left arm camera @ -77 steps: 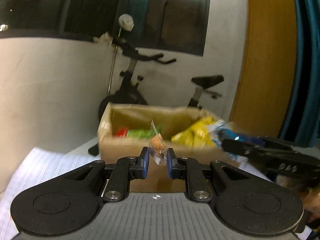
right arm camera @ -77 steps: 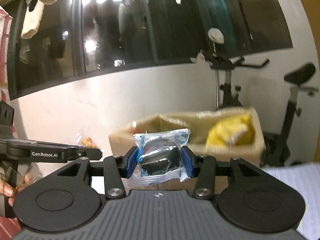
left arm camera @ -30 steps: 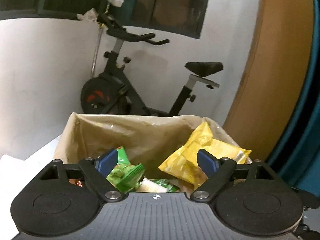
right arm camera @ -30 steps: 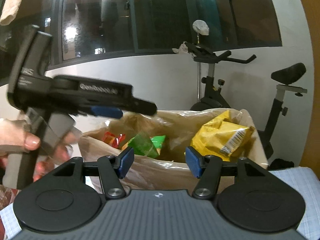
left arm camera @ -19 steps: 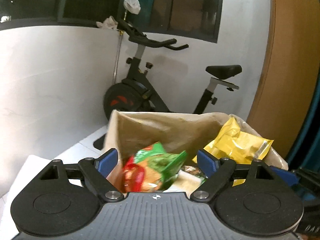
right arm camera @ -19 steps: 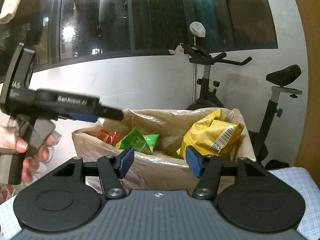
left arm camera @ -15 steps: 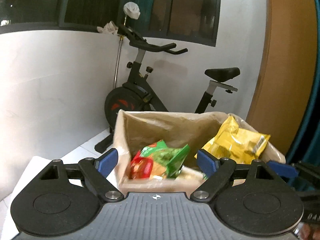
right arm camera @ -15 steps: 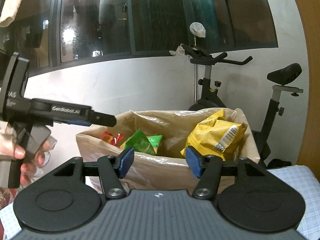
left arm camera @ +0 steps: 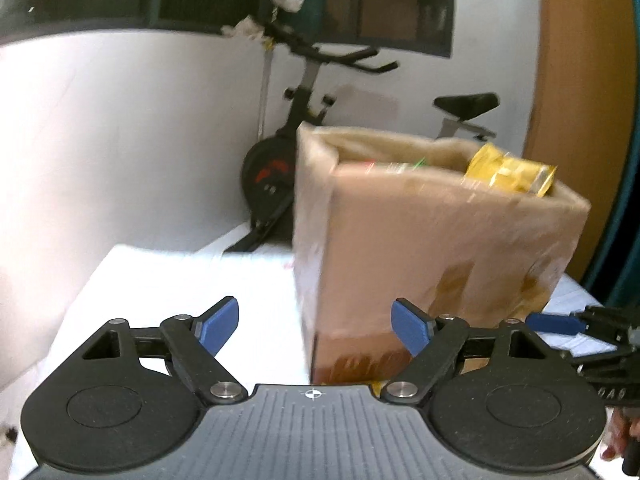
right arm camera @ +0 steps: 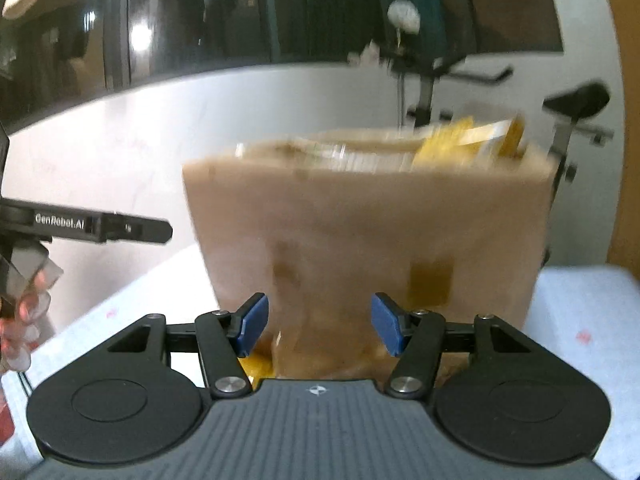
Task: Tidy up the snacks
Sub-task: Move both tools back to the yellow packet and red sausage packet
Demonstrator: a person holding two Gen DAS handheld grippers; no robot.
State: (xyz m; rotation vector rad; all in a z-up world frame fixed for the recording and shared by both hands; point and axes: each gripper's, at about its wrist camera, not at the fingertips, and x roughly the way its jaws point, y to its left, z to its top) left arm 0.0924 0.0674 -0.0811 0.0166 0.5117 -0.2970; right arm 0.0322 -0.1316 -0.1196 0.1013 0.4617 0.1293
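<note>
A brown cardboard box (left arm camera: 432, 240) stands on the white-covered table, and its side wall fills both views. A yellow snack bag (left arm camera: 512, 172) pokes above its rim, blurred in the right wrist view (right arm camera: 468, 136). My left gripper (left arm camera: 314, 324) is wide open and its jaws are closing a little, with nothing between them. It faces the box's near left corner. My right gripper (right arm camera: 320, 324) is open and empty, low in front of the box (right arm camera: 368, 232). A yellowish packet (right arm camera: 256, 368) lies at the box's foot, partly hidden by my finger.
An exercise bike (left arm camera: 288, 160) stands behind the table against the white wall. A wooden door (left arm camera: 580, 80) is at the right. The left gripper (right arm camera: 160, 233) and the hand (right arm camera: 24, 320) holding it show at the left. White cloth (left arm camera: 160, 280) stretches left of the box.
Both grippers held small wrapped snacks earlier, then stood open and empty over the box. Since then both have sunk below its rim, the left one also shifting left.
</note>
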